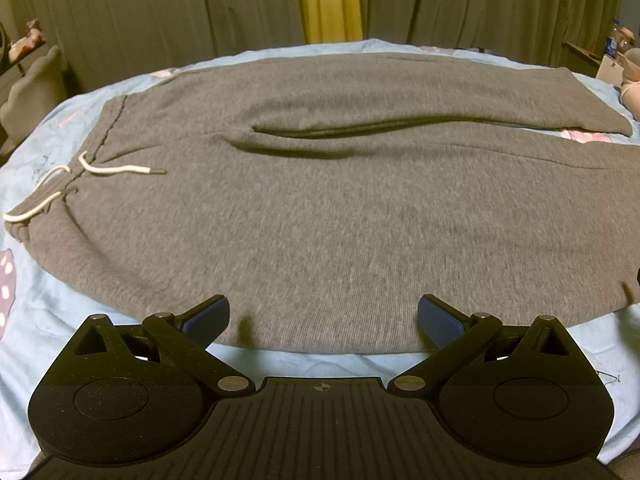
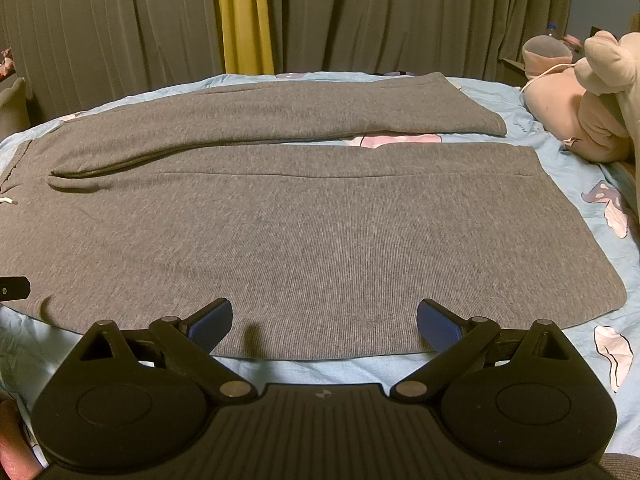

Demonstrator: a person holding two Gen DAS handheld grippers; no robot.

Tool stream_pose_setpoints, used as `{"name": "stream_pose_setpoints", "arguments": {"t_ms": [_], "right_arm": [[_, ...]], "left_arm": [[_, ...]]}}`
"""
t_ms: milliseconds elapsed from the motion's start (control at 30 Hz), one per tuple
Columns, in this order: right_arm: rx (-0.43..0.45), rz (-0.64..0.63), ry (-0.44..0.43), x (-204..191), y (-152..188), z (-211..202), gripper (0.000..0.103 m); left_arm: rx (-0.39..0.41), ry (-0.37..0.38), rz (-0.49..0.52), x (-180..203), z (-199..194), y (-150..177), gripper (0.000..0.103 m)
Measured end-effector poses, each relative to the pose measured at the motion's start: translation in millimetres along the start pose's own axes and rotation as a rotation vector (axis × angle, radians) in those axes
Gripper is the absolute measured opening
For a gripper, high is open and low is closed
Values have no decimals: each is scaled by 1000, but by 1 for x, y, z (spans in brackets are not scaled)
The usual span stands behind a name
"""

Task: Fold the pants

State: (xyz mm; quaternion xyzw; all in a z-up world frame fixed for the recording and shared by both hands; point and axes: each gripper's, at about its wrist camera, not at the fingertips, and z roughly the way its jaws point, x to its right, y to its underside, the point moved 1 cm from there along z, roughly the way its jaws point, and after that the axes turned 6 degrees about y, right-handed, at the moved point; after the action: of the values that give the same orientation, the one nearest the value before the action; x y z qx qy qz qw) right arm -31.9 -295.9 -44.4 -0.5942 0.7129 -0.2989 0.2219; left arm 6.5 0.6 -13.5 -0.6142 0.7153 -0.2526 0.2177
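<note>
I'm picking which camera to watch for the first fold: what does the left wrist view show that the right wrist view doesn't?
Only the left wrist view shows the waistband with the full white drawstring, plus the open left gripper. Only the right wrist view shows both leg hems, the plush toy beside them, and the open right gripper. Both show the grey pants lying flat on the blue sheet, curtains behind, with neither gripper's fingers gripping fabric.
</note>
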Motion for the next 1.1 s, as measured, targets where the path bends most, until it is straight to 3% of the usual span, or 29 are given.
{"name": "stream_pose_setpoints", "arguments": {"t_ms": [1100], "right_arm": [[-5, 3, 3, 1, 1, -1, 99]], "left_arm": [[-15, -2, 6, 0, 2, 1, 103]]}}
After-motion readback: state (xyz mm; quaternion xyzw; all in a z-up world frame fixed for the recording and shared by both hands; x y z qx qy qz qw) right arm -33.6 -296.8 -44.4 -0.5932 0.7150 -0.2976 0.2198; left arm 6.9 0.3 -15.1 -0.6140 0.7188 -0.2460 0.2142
